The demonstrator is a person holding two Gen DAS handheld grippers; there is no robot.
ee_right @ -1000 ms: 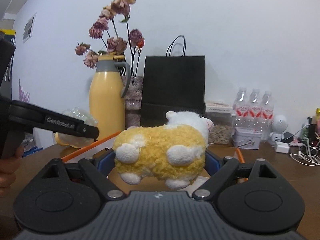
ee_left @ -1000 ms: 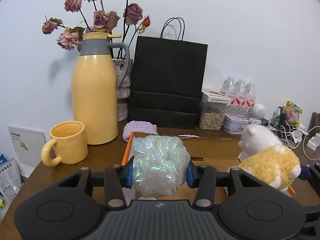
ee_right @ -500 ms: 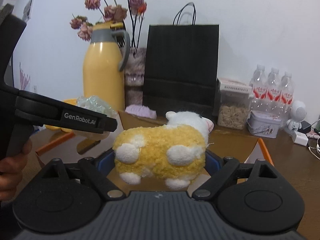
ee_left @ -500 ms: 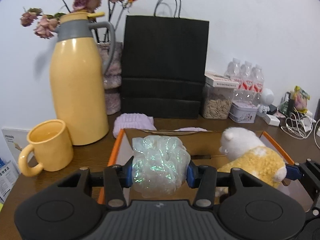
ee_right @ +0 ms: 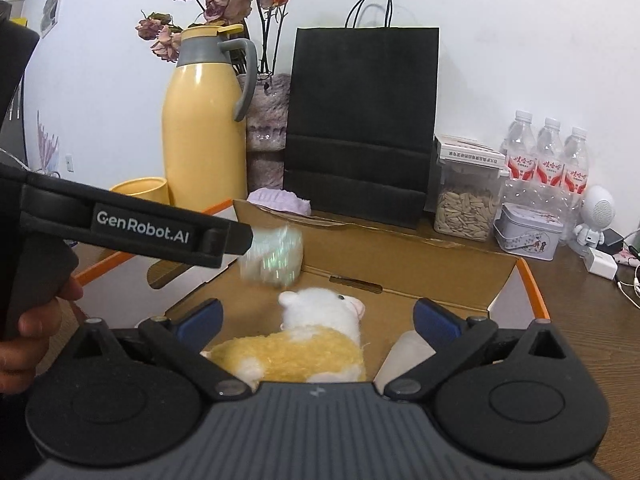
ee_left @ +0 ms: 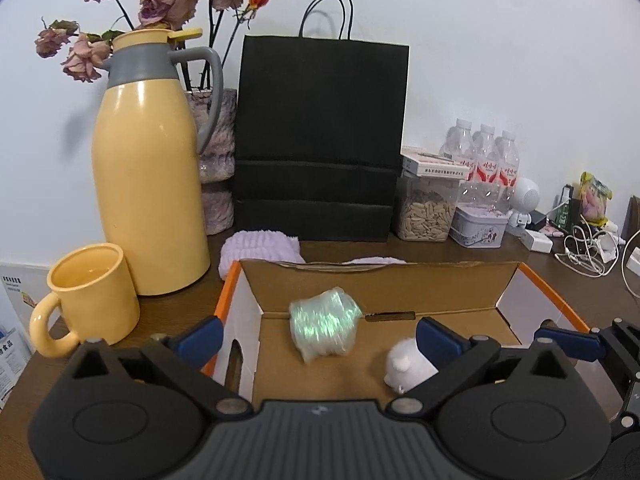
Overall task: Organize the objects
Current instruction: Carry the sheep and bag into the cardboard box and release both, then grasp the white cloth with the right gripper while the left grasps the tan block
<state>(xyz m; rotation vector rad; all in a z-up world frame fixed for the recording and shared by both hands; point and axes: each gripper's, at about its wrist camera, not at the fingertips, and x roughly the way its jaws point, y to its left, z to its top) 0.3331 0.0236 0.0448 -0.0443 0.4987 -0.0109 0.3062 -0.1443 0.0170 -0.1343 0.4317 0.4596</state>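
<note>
Shiny puff [ee_left: 323, 325] and yellow plush [ee_right: 296, 344] now down inside the box [ee_left: 400, 280], no longer pinched. Left hand-held gripper [ee_left: 318, 334] and right hand-held gripper [ee_right: 316, 320] both opening wide, pads off the toys. 2 things put away; time to look for more on the bench [ee_left: 180, 300].

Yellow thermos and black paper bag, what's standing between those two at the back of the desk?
Between the yellow thermos and the black paper bag stands a pinkish textured vase holding dried roses. Both wrist views show it.
</note>
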